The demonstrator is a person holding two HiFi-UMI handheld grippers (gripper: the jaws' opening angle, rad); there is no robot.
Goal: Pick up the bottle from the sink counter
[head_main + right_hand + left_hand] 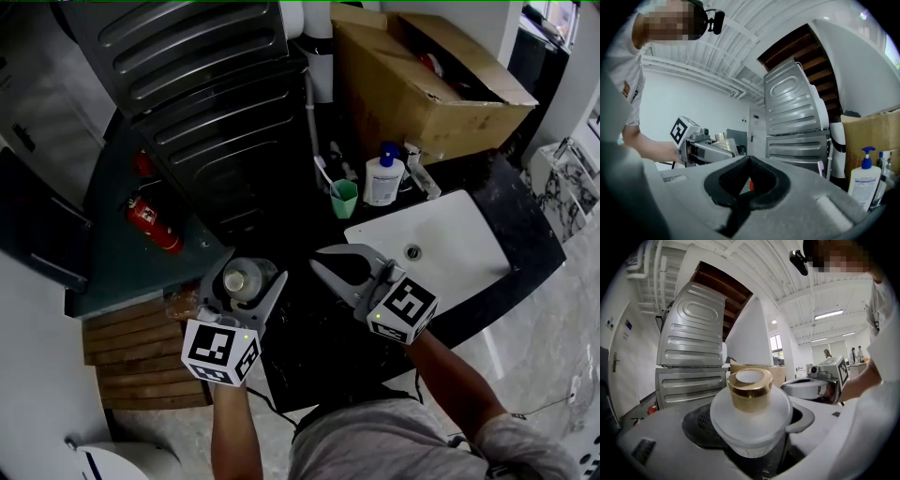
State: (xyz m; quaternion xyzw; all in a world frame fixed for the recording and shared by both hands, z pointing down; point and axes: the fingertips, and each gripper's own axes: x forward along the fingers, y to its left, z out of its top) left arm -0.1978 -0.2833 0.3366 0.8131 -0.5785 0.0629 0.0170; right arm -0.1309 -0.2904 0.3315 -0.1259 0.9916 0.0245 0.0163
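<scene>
We've got the bottle (751, 420) held in our left gripper (244, 281), fingers grasping its frosted body just below the gold cap (750, 389). It's up in the air, out by the left end of the dark tabletop (309, 352). Our right gripper (749, 159) is empty, fingers clenched tip to tip, hovering near the white sink (464, 262). A lotion dispenser (383, 176) and a green cup (344, 198) stand at the back by the cardboard box (412, 89)

A makeshift washroom corner in a workshop-like hall: a white sink (450, 248) set in a black counter (536, 225), with a soap dispenser (383, 175) and a toothbrush cup (344, 199) along the back edge, beside a cardboard box (422, 94) and a fire extinguisher (155, 225).
</scene>
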